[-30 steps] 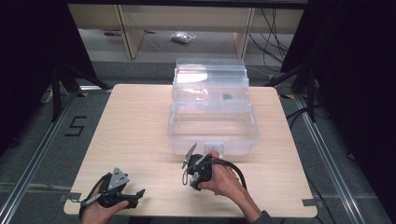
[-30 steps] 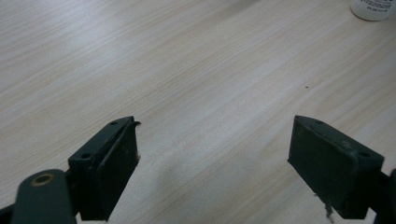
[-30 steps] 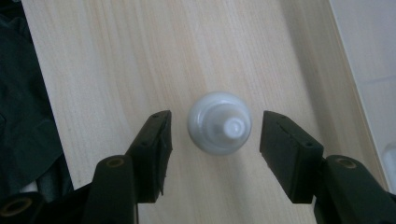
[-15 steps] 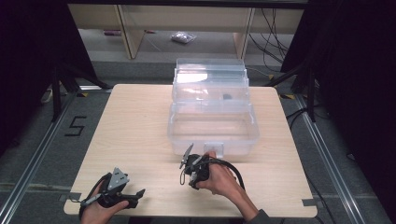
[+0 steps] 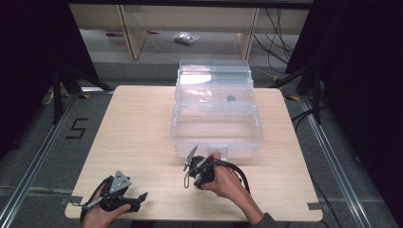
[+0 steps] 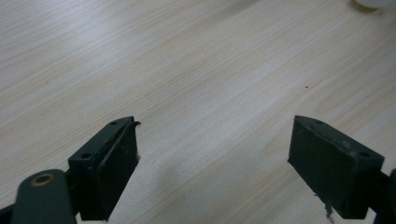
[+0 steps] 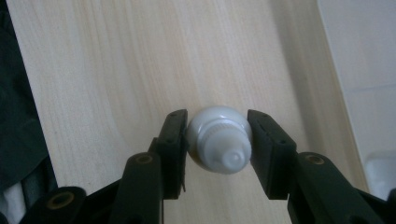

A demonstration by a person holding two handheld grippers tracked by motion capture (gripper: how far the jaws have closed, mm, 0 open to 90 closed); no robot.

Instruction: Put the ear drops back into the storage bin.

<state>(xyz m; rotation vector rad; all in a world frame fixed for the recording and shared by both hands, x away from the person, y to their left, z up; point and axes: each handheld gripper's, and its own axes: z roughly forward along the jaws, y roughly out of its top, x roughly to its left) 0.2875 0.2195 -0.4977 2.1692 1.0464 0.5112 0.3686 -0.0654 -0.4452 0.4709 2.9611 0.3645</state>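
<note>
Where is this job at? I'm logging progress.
Done: the clear box stands open. In hand: the right gripper has just closed its fingers on a small white bottle over the table. Left: probably placing it inside; the left gripper waits open.

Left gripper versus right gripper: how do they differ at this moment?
The left gripper stands open with nothing between its jaws; the right gripper has just closed onto a small white bottle. The left sits near the table corner; the right is beside the clear box. Both have black jaws.

Box [image 5: 216, 121] on table [image 5: 138, 128], far-centre; right gripper [image 5: 191, 164] just before it; left gripper [image 5: 138, 197] near-left corner.
</note>
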